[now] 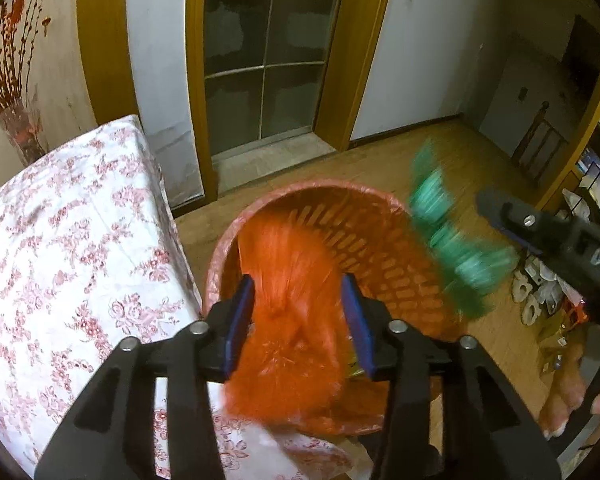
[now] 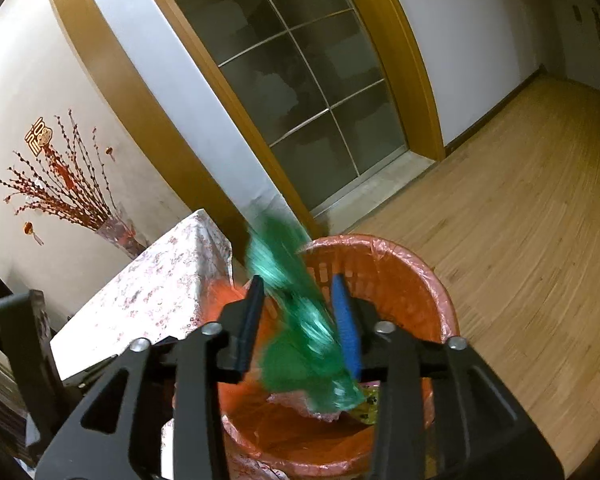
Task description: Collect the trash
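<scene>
Left wrist view. Left gripper (image 1: 298, 328): jaws apart, an orange wrapper (image 1: 292, 312) blurred between them; pads appear clear of it, so it reads as released, not clamped. Its long axis runs forward along the fingers, down into the bin. Orange slatted waste bin (image 1: 396, 256), lined with a pink bag, stands on the wooden floor (image 1: 440, 148) directly ahead of and beneath the jaws, just beside the bench under a floral cloth (image 1: 60, 240). Right gripper (image 1: 512, 220) enters from the right, the green wrapper (image 1: 456, 240) at its tip over the bin's right rim.

Right wrist view. Right gripper (image 2: 298, 324): jaws apart, green wrapper (image 2: 300, 320) blurred between them, long axis sloping from upper left down toward the blue pad; contact with that pad cannot be told. Bin (image 2: 420, 280) lies straight below and ahead. The orange wrapper (image 2: 224, 296) shows at the bin's left edge.

Judgement: both pieces sit over the bin mouth; each hand equally placed for the drop.
</scene>
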Tool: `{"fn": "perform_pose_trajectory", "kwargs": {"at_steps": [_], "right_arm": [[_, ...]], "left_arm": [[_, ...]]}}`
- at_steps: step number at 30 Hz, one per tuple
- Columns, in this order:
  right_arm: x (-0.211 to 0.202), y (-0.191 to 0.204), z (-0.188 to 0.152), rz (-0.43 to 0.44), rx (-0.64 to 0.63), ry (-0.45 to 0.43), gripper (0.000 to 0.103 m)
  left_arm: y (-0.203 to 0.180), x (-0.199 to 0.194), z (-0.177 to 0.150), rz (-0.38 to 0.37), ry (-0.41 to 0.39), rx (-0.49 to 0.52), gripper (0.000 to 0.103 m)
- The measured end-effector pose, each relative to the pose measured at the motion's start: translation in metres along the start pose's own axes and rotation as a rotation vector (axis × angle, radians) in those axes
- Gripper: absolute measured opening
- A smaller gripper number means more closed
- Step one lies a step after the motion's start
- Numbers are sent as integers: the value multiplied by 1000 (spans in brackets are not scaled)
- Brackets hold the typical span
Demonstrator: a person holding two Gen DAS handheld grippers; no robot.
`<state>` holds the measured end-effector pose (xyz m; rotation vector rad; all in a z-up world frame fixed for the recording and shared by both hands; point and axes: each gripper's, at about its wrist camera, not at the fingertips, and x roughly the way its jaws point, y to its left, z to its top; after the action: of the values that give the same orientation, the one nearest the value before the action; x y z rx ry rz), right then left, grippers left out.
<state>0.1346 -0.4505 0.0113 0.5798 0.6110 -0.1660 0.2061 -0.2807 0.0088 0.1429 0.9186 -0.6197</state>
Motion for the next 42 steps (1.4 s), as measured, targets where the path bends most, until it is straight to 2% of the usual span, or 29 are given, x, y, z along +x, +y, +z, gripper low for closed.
{"fn": "perform_pose_trajectory", "kwargs": {"at_steps": [4,6,9,14,17,23,30,35,42], "right_arm": [[-11,-1,-1,-17,-4,-25,52],[-20,3,-2,-42,-33,-60,71],[-35,13,-6,-79,-99,-118,88],[-63,40,-25,-169,-227,-239,100],[-78,52,-41,-206,-270,-296,100],[-100,80,-82,-319,-318,-334,100],[-126,101,-137,-215,-352,-317,100],[-133,109,-162,-254,-374,-308,100],[-138,108,-179,-288,-350,-282,100]], "left_arm": [[9,2,-8,17,9,-8,54],[14,-3,-13,34,-2,-12,58],[25,-17,-20,61,-37,-13,67],[38,-55,-34,117,-130,-17,87],[46,-85,-53,168,-205,-31,99],[55,-136,-100,292,-328,-54,99],[51,-181,-153,388,-437,-97,99],[55,-197,-179,407,-457,-149,99],[60,-210,-205,412,-458,-197,99]]}}
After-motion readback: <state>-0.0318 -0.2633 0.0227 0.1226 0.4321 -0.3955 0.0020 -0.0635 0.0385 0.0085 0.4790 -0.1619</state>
